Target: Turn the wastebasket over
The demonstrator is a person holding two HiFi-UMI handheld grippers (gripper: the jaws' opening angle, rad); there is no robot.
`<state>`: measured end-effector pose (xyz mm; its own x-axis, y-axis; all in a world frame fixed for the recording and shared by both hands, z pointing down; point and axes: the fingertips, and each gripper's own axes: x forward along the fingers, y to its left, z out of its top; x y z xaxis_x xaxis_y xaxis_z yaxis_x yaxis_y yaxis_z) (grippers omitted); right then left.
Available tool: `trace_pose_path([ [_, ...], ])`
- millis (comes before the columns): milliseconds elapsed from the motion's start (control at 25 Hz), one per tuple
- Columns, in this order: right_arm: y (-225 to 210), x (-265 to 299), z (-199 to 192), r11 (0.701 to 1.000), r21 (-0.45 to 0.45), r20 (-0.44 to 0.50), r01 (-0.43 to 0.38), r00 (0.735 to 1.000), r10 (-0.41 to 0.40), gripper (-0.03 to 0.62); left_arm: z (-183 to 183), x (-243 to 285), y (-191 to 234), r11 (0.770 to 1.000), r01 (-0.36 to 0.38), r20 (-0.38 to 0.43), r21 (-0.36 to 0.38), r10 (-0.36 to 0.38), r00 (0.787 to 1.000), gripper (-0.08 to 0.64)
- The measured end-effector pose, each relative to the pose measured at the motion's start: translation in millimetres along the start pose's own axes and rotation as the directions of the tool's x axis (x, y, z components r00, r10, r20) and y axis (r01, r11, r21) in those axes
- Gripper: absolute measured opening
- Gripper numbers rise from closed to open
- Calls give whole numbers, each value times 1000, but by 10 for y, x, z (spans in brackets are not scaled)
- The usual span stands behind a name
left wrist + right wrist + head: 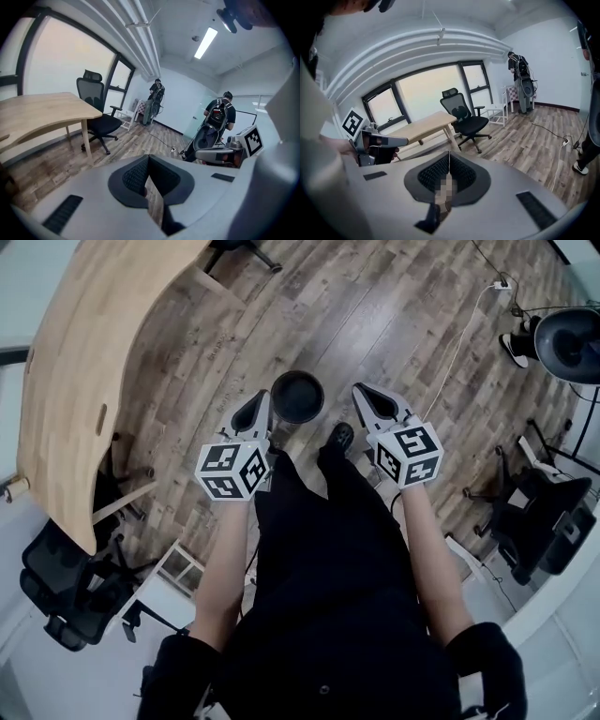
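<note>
Wastebasket: on floor, 12 o'clock, between left gripper and right gripper. Fingers closed, empty. Risk: closed fingers could knock it skidding away.

the wastebasket stands on the floor between the jaws of the left gripper and the right gripper, near both. bare wood lies open beyond the jaws. a shoe sits just behind the right jaws, and a desk bounds the left jaws' outer side.

black round wastebasket standing on the wooden plank floor
</note>
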<state>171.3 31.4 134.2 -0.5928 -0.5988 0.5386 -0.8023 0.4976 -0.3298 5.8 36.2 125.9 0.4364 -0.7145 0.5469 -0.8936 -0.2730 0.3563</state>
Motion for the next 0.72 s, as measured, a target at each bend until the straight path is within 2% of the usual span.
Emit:
trace_pose_path([
  [320, -293, 492, -526, 999, 37, -103, -15, 995, 19, 34, -427, 350, 371, 995, -48, -54, -92, 44, 998, 17],
  [520, -480, 870, -846, 999, 47, -139, 5, 990, 1, 34, -898, 731, 693, 989, -53, -110, -138, 38, 993, 17],
  [600, -524, 1032, -988, 999, 37, -158, 8, 987, -2, 34, -1079, 875, 842, 981, -60, -123, -185, 37, 992, 17],
  [720, -552, 1265, -1208, 999, 34, -179, 18, 984, -11, 34, -1379, 1050, 1106, 956, -84, -152, -279, 42, 987, 17],
])
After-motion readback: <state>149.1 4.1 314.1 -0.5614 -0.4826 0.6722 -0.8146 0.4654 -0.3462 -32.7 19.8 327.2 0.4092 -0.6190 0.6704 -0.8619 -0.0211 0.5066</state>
